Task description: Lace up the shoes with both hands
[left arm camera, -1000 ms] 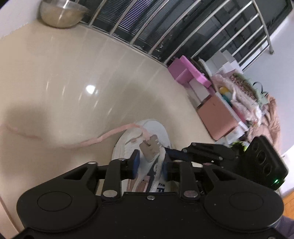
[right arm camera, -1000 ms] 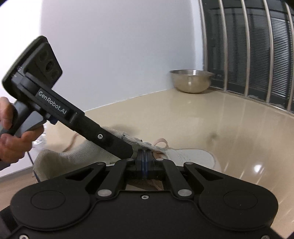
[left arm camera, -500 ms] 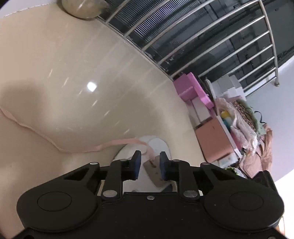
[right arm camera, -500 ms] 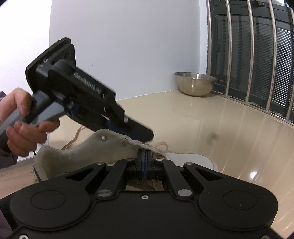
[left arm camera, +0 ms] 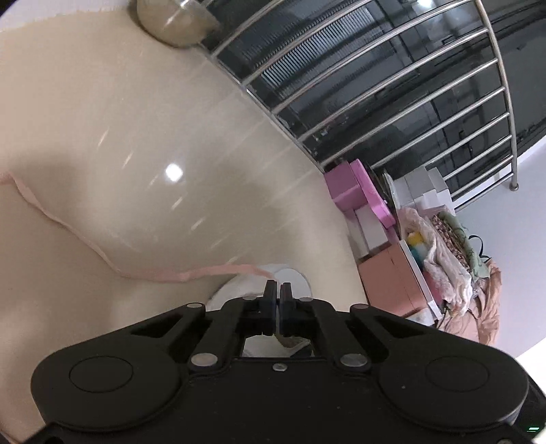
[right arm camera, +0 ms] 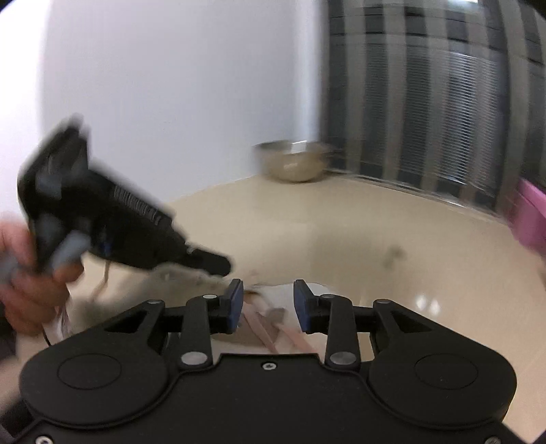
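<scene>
A white shoe lies on the beige floor, mostly hidden under my left gripper. That gripper is shut on a pink shoelace, which trails left across the floor. In the right wrist view my right gripper is open above the shoe, with laced pink strands between its fingers. The left gripper, held by a hand, reaches over the shoe's ankle opening from the left. That view is motion-blurred.
A steel bowl stands at the far wall by a railed window; it also shows in the right wrist view. Pink boxes and a pile of bags and cloth lie to the right.
My left gripper has closed on the pink lace and lifted over the shoe's toe. My right gripper has opened, letting go of the lace, and its view has swung.
</scene>
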`<action>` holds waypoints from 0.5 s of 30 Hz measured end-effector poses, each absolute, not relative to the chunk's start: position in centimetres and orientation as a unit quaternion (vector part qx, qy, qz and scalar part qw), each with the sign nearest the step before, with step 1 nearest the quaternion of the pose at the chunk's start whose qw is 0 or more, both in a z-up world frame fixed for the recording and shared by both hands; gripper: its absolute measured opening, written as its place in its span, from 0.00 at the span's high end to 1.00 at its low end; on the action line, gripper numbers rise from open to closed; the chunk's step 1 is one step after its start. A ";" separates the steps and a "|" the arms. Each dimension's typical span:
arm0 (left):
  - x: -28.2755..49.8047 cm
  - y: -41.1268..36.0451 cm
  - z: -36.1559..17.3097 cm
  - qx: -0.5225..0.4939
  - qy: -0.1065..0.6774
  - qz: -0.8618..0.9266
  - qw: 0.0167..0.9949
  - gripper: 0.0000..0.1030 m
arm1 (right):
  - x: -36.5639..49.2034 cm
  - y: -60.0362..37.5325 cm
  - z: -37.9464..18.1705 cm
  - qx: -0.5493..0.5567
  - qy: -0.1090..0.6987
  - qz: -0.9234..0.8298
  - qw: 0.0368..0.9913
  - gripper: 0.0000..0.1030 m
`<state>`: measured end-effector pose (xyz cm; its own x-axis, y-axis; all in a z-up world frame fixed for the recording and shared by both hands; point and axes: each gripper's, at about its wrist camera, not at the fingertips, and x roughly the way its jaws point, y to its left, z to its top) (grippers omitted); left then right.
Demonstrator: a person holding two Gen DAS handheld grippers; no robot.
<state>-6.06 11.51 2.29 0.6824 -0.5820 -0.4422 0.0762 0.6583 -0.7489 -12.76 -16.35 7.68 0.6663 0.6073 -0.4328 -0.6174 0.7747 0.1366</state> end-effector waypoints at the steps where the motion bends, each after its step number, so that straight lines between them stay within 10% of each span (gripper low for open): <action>1: -6.1 11.6 2.3 -0.363 0.345 -0.197 0.843 0.99 | -13.5 -16.9 7.8 0.033 0.248 0.333 0.909 0.66; 15: -10.2 10.5 4.1 -0.254 0.311 -0.185 0.897 1.00 | -10.5 -16.8 8.5 -0.060 0.315 0.243 0.915 0.83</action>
<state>-10.24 10.48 4.11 0.7384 -0.4902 -0.4631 0.1752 0.8026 -0.5702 -10.55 -16.79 8.46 0.6830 0.4079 -0.6059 -0.4829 0.8745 0.0443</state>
